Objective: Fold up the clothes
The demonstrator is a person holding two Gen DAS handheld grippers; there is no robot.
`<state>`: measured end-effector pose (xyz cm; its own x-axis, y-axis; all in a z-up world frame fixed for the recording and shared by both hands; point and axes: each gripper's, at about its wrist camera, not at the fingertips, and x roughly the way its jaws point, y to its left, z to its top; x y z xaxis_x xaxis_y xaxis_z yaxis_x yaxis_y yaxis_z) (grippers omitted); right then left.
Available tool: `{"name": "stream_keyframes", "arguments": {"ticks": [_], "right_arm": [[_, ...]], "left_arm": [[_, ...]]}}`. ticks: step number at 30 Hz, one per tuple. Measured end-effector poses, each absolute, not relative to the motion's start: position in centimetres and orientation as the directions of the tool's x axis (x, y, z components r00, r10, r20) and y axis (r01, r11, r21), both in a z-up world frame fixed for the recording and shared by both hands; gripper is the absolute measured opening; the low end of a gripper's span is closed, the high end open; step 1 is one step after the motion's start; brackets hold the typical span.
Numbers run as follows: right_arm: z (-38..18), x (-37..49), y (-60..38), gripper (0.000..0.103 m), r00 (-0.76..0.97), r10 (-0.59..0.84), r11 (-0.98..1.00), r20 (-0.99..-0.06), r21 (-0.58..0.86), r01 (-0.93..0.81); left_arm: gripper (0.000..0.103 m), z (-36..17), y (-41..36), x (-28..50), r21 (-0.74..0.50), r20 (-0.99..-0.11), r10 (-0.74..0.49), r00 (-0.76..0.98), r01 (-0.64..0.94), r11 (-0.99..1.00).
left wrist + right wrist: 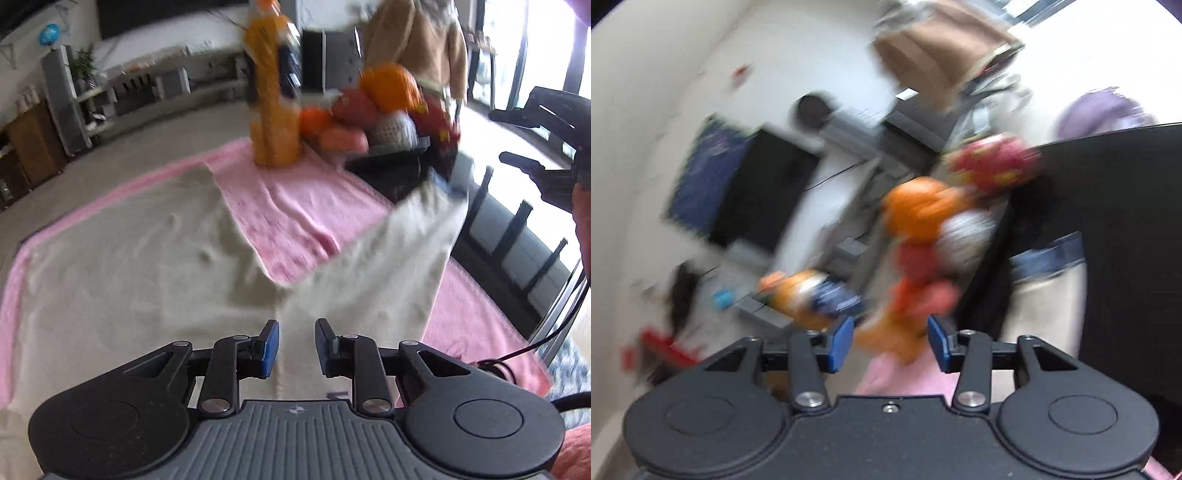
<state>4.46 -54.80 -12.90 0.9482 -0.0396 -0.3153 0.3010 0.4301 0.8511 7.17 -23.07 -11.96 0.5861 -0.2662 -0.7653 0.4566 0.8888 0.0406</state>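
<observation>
A cream garment (122, 266) lies spread on a pink blanket (295, 214) covering the table. One long part of it (388, 266) runs up to the right and ends in a blue-grey hem (458, 177) near a black tray. My left gripper (297, 347) is open just above the cloth, with nothing between its blue pads. My right gripper (496, 136) hovers open at the far right, off the garment. The right wrist view is badly blurred: the right gripper (890, 343) is open and empty, and the cream cloth (1049, 306) with its blue hem shows on the right.
An orange juice bottle (273, 110) stands at the blanket's far edge. Beside it a black tray (391, 173) holds piled fruit (369, 107). Dark chair backs (517, 236) line the table's right side, and a brown coat (417, 40) hangs behind.
</observation>
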Motion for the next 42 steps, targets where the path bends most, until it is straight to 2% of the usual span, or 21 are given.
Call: {"name": "stream_keyframes", "arguments": {"ticks": [2,4,6,7,12,14,18,25,27,29,30,35,40,42], "right_arm": [[-16.1,4.7,-56.7,0.045,0.917,-0.082,0.367,-0.39,0.844,0.391],[-19.2,5.2,-58.8,0.042,0.881,-0.065,0.266,-0.468,0.843,0.468],[-21.6,5.6,-60.3,0.026,0.866,-0.062,0.204,-0.497,0.843,0.498],[-22.4,5.8,-60.8,0.026,0.859,-0.066,0.187,-0.508,0.839,0.511],[-23.6,8.3,-62.1,0.023,0.836,-0.107,0.275,-0.539,0.792,0.545],[-23.9,9.7,-62.6,0.023,0.825,-0.124,0.323,-0.552,0.764,0.559],[-24.2,10.9,-63.6,0.024,0.799,-0.148,0.37,-0.583,0.717,0.591],[-24.3,13.0,-63.9,0.023,0.78,-0.161,0.467,-0.605,0.649,0.6],[-24.1,13.6,-63.4,0.018,0.771,-0.166,0.515,-0.615,0.613,0.599],[-24.0,14.2,-62.7,0.004,0.754,-0.18,0.568,-0.631,0.56,0.604],[-23.7,14.2,-62.2,0.004,0.751,-0.187,0.591,-0.633,0.538,0.601],[-17.5,11.5,-58.4,0.004,0.833,-0.202,0.668,-0.515,0.55,0.501],[-11.4,8.7,-54.7,0.004,0.901,-0.201,0.741,-0.386,0.542,0.397],[-8.2,6.9,-51.7,0.004,0.935,-0.171,0.778,-0.311,0.539,0.321]], "left_arm": [[0.023,-13.9,-24.5,7.9,0.029,-0.794,-0.274,0.542,0.484,0.875],[0.023,-15.8,-25.8,8.6,0.016,-0.821,-0.28,0.497,0.511,0.86],[0.023,-17.4,-27.2,9.0,0.002,-0.844,-0.292,0.45,0.547,0.837],[0.023,-18.1,-27.8,9.0,-0.006,-0.854,-0.3,0.426,0.569,0.822],[0.021,-19.0,-29.0,8.0,0.04,-0.873,-0.297,0.388,0.662,0.749],[0.021,-18.8,-28.6,8.4,0.012,-0.882,-0.301,0.361,0.658,0.753],[0.022,-17.8,-27.7,8.8,-0.009,-0.864,-0.315,0.392,0.614,0.789],[0.027,-15.4,-26.5,9.6,0.004,-0.813,-0.259,0.521,0.451,0.892],[0.03,-15.2,-26.1,9.9,0.01,-0.807,-0.237,0.541,0.413,0.911],[0.03,-15.0,-25.5,10.2,0.009,-0.805,-0.217,0.552,0.377,0.926],[0.03,-15.0,-25.2,10.3,0.005,-0.806,-0.209,0.554,0.359,0.933],[0.029,-14.6,-23.0,10.3,-0.023,-0.809,-0.19,0.556,0.293,0.956],[0.029,-12.6,-19.0,8.4,-0.08,-0.797,-0.23,0.559,0.28,0.957],[0.029,-11.5,-16.6,7.2,-0.083,-0.789,-0.23,0.57,0.273,0.959]]}}
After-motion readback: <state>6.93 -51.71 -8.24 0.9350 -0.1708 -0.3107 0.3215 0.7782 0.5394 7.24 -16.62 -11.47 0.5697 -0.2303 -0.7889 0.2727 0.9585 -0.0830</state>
